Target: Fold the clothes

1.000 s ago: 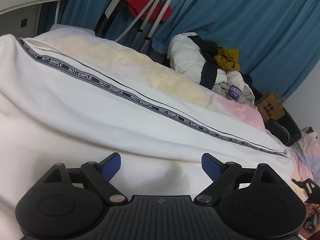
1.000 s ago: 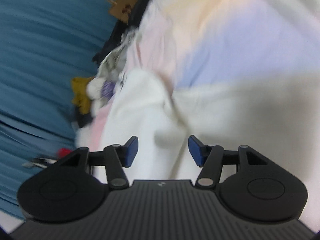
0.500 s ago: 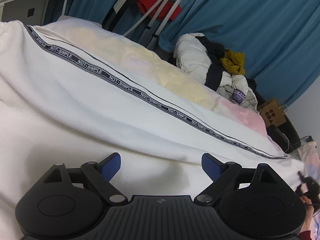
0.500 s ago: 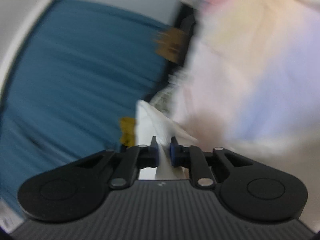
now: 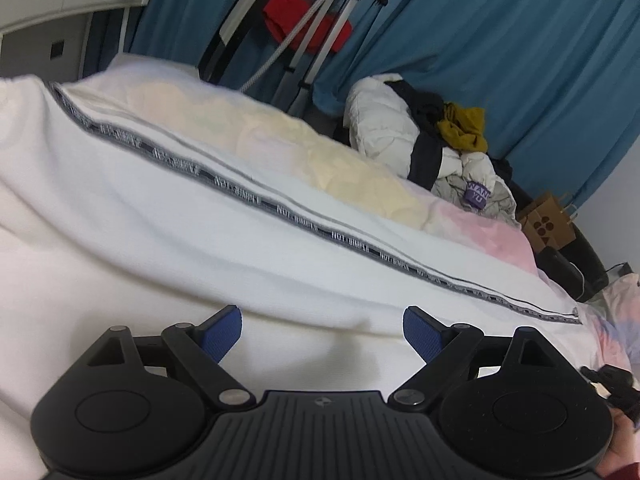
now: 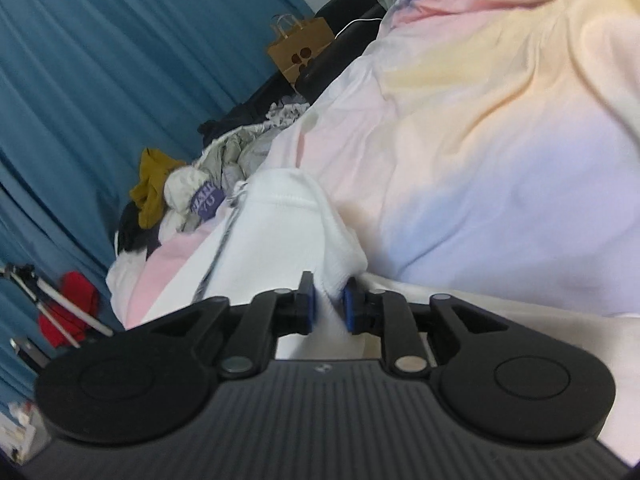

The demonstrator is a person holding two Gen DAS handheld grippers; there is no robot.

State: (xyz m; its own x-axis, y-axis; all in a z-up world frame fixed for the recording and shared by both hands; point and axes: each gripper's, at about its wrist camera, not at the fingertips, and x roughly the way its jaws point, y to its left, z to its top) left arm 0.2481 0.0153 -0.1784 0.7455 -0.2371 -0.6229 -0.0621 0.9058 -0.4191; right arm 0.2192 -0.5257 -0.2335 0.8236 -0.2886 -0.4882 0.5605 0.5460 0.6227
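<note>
White knit cloth, a garment (image 5: 168, 240) with a dark lettered tape (image 5: 304, 224) along it, lies spread over the pastel bedcover (image 6: 500, 128) on the bed. Its bunched hem end (image 6: 296, 216) sits between the blue pads of the right hand-held gripper (image 6: 328, 304), whose jaws have just eased apart a little yet pinch the fabric. Left hand-held gripper (image 5: 322, 330) hangs wide over the garment, gripping nothing

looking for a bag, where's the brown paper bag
In the left wrist view the brown paper bag stands at far right, beyond the bed's pink edge, below the blue curtain.
</note>
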